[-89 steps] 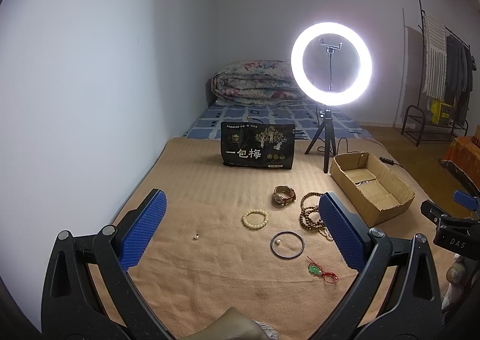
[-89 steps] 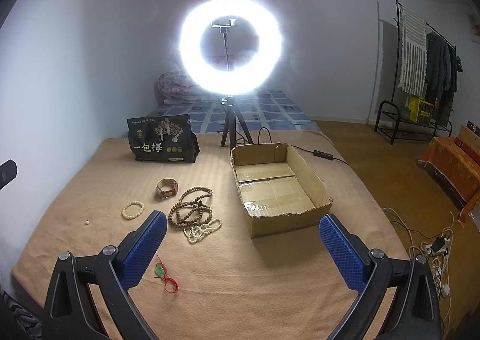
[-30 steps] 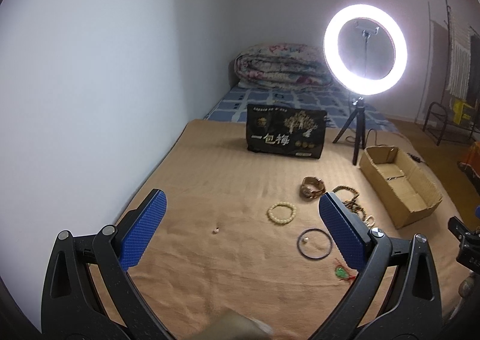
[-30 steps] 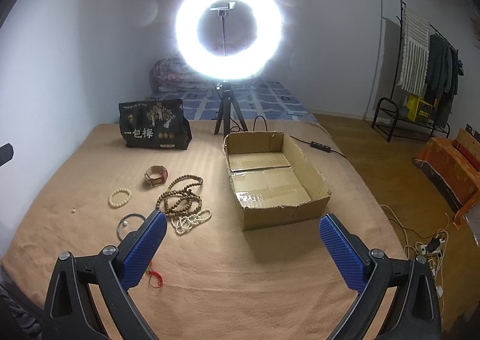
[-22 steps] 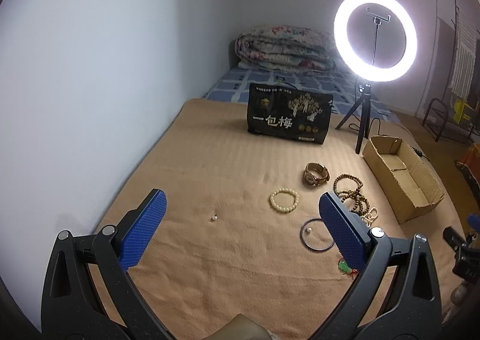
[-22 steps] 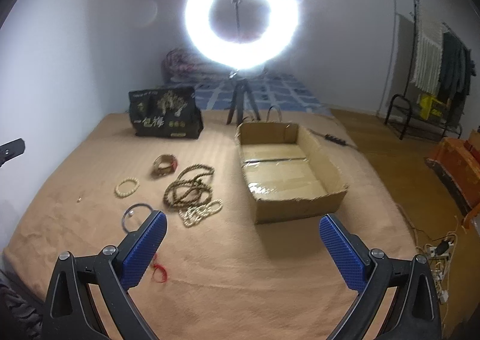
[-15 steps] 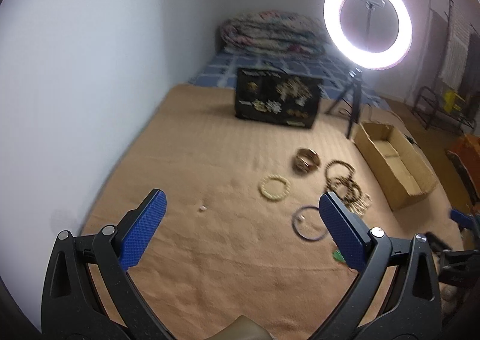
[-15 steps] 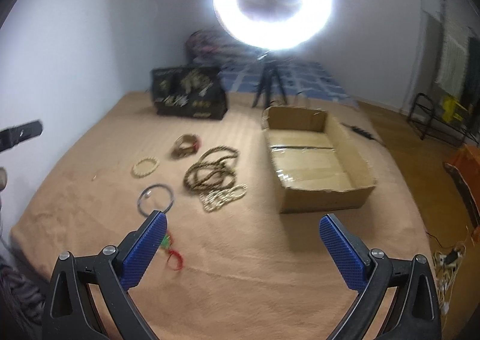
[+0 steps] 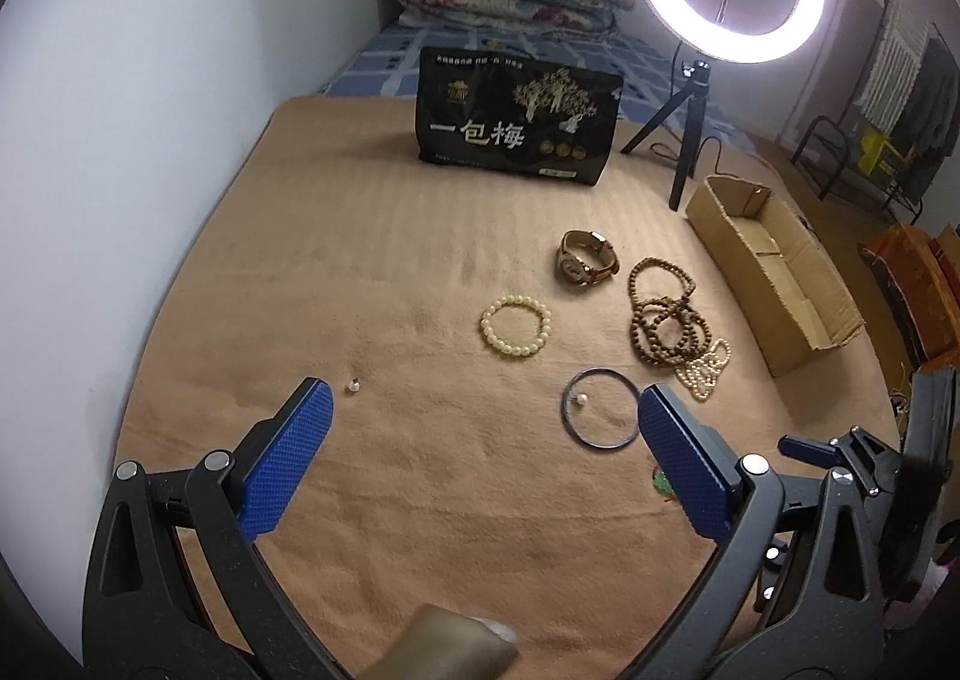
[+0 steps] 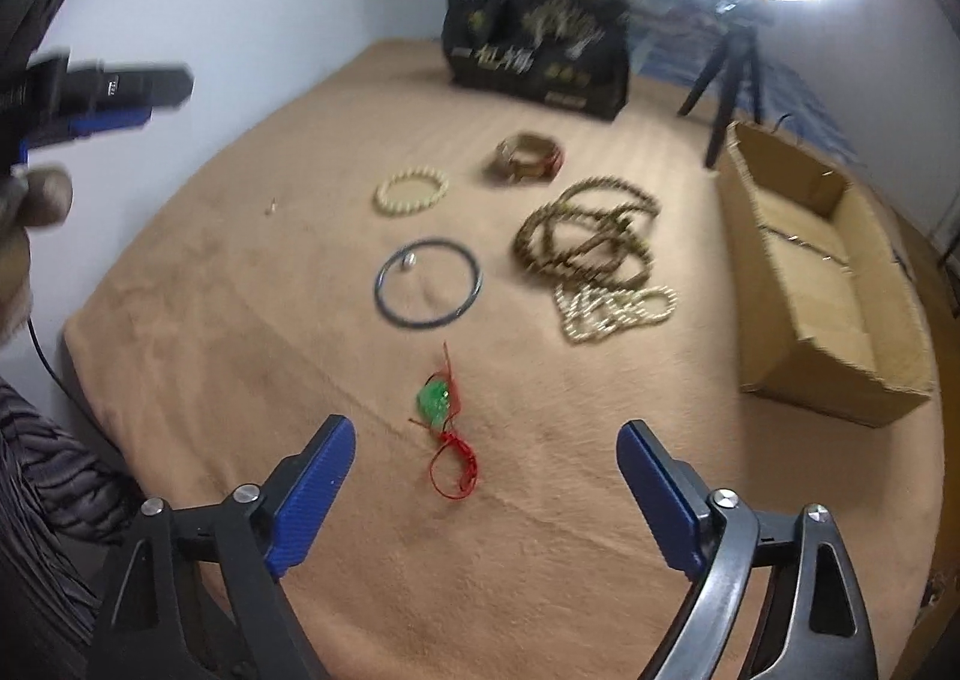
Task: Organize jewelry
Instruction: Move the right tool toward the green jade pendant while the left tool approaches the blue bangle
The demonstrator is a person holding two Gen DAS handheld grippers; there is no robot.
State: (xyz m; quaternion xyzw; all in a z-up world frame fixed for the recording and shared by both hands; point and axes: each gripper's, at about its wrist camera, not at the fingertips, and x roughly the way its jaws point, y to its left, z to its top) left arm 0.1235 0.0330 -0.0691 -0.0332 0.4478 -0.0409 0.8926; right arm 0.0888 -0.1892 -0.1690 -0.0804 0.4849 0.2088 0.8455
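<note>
Right wrist view shows the right gripper [image 10: 485, 476] tilted down over the green pendant on a red cord [image 10: 437, 399], jaws closing with nothing yet pressed between them. The pendant lies on the tan blanket [image 10: 240, 332], near the dark bangle [image 10: 428, 284]. The left gripper [image 9: 480, 452] hangs released. A clean pick probably means pinching the stone, then carrying it to the cardboard box [image 10: 840, 344].

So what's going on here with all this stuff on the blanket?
A person holds two grippers over jewelry spread on a tan blanket. The right gripper, its jaws closing with nothing between them yet, points down at the green pendant on red cord. The left gripper is open and empty. The cardboard box holds nothing yet.
</note>
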